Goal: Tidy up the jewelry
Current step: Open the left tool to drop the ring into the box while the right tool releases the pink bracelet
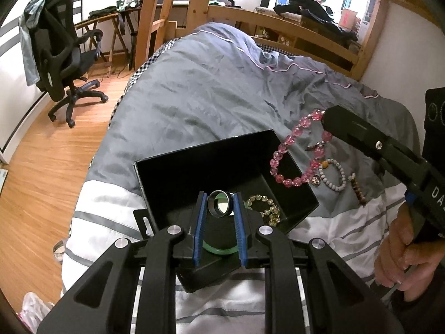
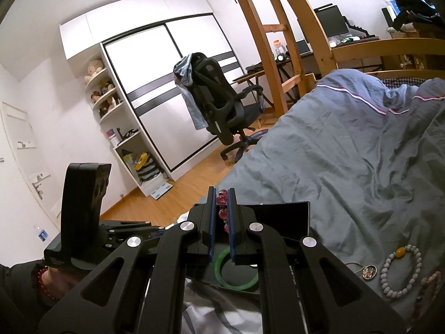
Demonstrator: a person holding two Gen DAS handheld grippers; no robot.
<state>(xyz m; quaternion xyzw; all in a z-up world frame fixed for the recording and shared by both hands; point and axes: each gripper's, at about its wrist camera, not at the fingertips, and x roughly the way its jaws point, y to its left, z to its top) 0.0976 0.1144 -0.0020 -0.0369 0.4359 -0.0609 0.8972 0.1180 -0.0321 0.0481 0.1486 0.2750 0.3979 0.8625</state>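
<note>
In the left wrist view my left gripper [image 1: 220,197] is shut on a wide silver band [image 1: 213,208], held over the open black box [image 1: 203,151] on the grey bedcover. A yellow bead bracelet [image 1: 267,208] and a green bangle [image 1: 219,249] lie inside the box. My right gripper [image 1: 326,117] comes in from the right, shut on a pink bead bracelet [image 1: 297,131] that hangs over the box's right rim. The right wrist view shows that gripper [image 2: 222,192] with the pink beads [image 2: 222,198] pinched between its pads, above the green bangle [image 2: 236,271].
A white bead bracelet [image 1: 333,178], a round pendant [image 1: 315,179] and a brown bead strand [image 1: 358,192] lie on the cover right of the box. A hand [image 1: 403,253] grips the right tool. Wooden floor and a black office chair [image 1: 64,55] are left of the bed.
</note>
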